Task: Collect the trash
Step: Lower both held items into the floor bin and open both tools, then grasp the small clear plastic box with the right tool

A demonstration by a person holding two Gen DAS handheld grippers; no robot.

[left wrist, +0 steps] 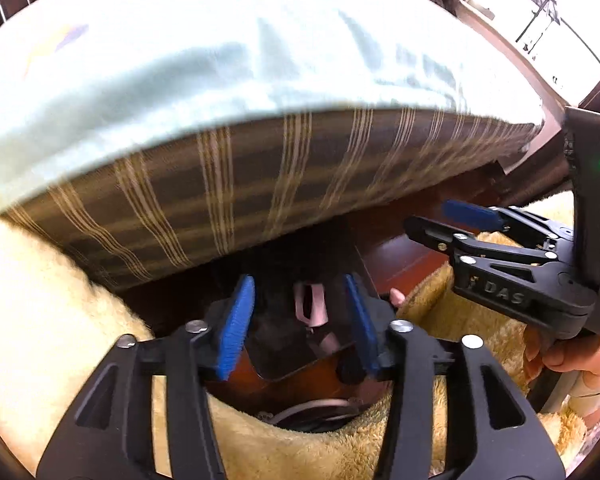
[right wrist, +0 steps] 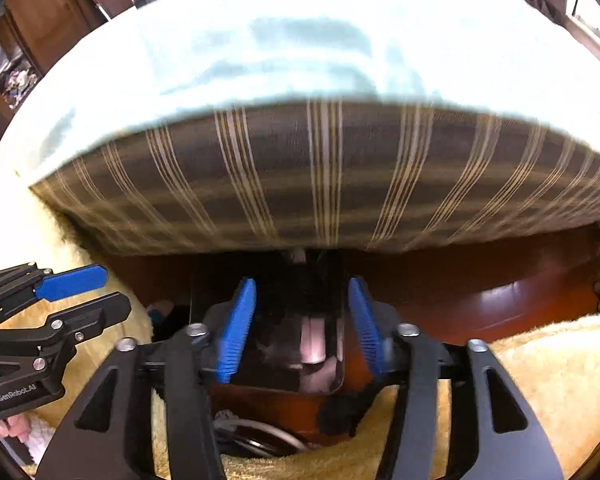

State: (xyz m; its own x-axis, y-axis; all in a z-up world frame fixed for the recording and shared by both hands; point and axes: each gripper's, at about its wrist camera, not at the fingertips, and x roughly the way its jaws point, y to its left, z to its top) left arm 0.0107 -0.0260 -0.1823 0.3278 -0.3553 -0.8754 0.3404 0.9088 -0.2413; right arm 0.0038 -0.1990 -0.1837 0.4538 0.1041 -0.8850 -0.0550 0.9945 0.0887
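No piece of trash is clearly visible. My left gripper (left wrist: 300,320) is open, its blue pads either side of a dark glossy flat object (left wrist: 300,344) lying on brown wood below a bed edge. My right gripper (right wrist: 300,320) is also open, hovering over the same dark glossy object (right wrist: 296,344), which reflects pinkish shapes. The right gripper shows at the right of the left wrist view (left wrist: 452,220), and the left gripper shows at the left of the right wrist view (right wrist: 88,292). Both grippers are empty.
A mattress with brown striped side (left wrist: 220,200) and pale green sheet (left wrist: 180,60) fills the view ahead. A yellow fluffy blanket (left wrist: 40,320) lies on both sides. Cables (right wrist: 252,436) lie near the wood. A window (left wrist: 540,12) is at the far right.
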